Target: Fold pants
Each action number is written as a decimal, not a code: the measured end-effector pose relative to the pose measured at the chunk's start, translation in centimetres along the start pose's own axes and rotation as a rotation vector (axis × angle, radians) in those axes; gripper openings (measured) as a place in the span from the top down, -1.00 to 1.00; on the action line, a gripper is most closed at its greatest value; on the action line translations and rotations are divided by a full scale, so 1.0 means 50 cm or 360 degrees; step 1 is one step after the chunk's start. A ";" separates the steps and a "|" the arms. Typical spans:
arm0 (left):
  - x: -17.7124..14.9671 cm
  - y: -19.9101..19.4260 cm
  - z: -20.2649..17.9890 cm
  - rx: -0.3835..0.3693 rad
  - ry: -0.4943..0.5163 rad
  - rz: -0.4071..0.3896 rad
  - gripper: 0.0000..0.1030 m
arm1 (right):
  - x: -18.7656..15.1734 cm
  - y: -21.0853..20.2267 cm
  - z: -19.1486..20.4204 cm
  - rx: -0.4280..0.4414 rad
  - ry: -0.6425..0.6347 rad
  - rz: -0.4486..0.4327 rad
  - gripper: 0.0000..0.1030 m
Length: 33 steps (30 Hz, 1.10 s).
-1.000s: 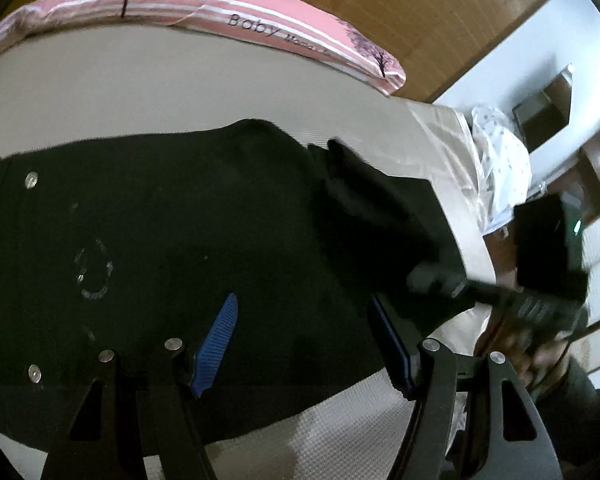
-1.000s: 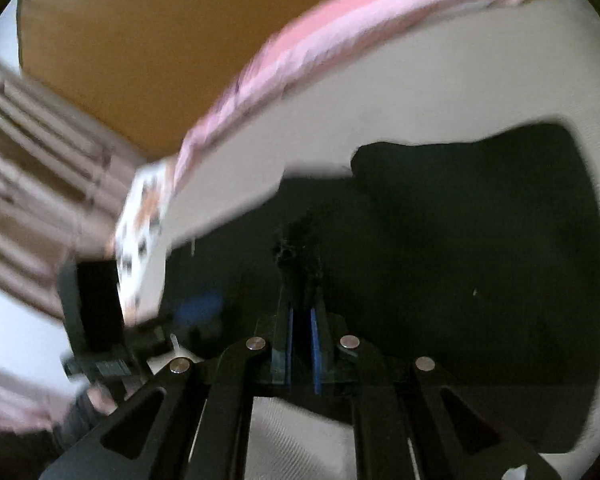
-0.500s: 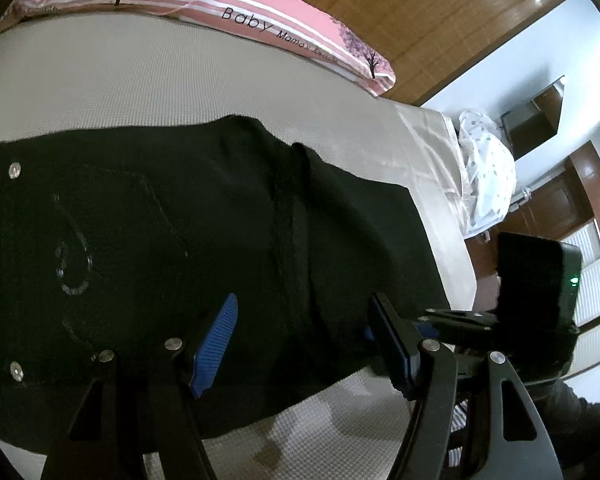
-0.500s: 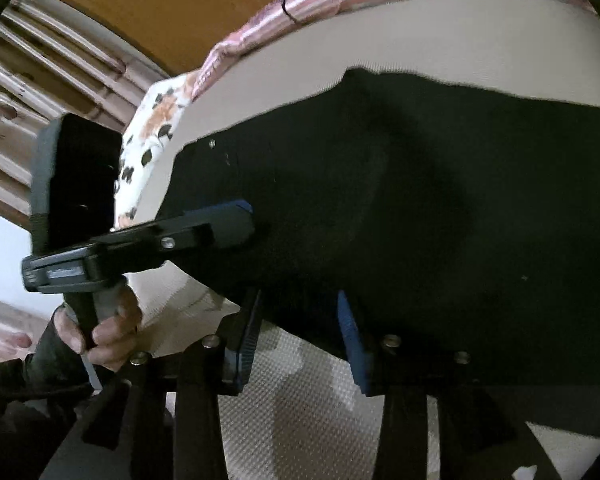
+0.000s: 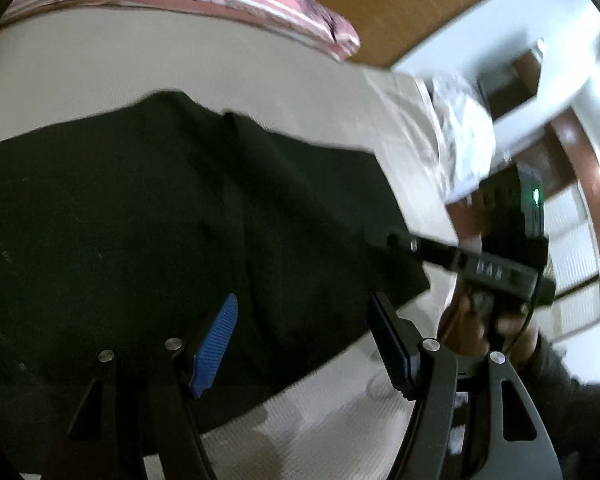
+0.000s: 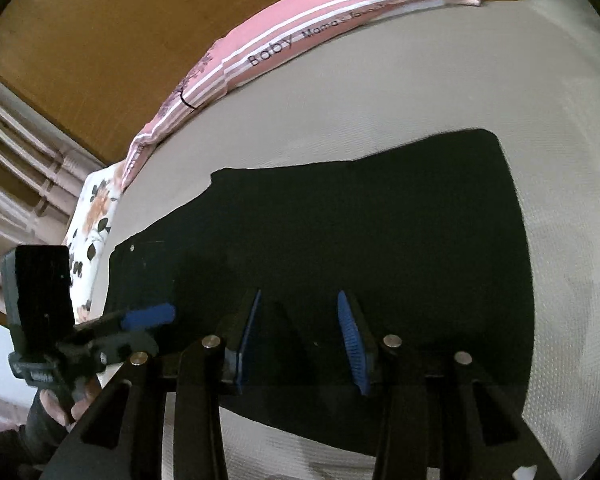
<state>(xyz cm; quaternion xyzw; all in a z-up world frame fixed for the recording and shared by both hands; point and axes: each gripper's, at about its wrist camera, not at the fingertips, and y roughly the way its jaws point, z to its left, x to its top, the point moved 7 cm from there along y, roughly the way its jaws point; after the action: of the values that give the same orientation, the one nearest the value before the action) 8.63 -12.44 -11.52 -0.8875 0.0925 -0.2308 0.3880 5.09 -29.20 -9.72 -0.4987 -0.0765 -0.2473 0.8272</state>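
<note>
The black pants (image 6: 340, 248) lie flat, lengthwise across the bed (image 6: 380, 104), both tools (image 5: 304, 340) (image 6: 300, 340) gaping wide above them.

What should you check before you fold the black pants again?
1. Left gripper open and holding nothing: ok, jaws spread wide.
2. Right gripper open and holding nothing: ok, jaws apart, no cloth between them.
3. Black pants lying flat on the bed: mostly ok; a ridge runs across the middle in the left wrist view.
4. Pants edges lined up: cannot tell, the cloth is too dark and the left view is blurred.
5. Pink pillow away from the pants: ok, bare bed lies between them.
</note>
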 end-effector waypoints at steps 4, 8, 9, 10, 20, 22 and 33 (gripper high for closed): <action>-0.021 0.011 -0.026 -0.0001 0.0087 0.0096 -0.32 | -0.007 0.006 -0.003 -0.0005 0.0017 -0.0004 0.26; -0.034 0.035 -0.014 0.0028 0.0035 0.0165 -0.32 | -0.007 0.002 -0.007 0.0001 0.0037 -0.0032 0.21; -0.036 0.040 -0.009 0.0012 -0.0005 0.0176 -0.32 | -0.006 0.000 -0.010 0.0004 0.0055 -0.0040 0.21; -0.036 0.044 -0.006 0.0008 -0.0032 0.0183 -0.32 | -0.007 -0.007 -0.017 0.0017 0.0069 -0.0049 0.21; -0.032 0.060 0.004 -0.0032 -0.0197 0.0233 0.25 | 0.010 -0.037 -0.044 0.0016 0.0130 -0.0144 0.19; -0.036 0.065 0.008 0.0041 -0.0185 0.0260 0.57 | 0.014 -0.044 -0.050 0.0018 0.0150 -0.0169 0.18; -0.078 0.045 0.017 0.0128 -0.0199 0.0235 0.93 | 0.019 -0.048 -0.064 -0.0028 0.0183 -0.0185 0.11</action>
<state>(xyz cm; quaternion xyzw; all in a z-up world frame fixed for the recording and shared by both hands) 5.65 -12.07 -14.99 -0.8746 0.1239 -0.1491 0.4444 4.35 -33.21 -9.03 -0.4858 -0.0557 -0.3238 0.8100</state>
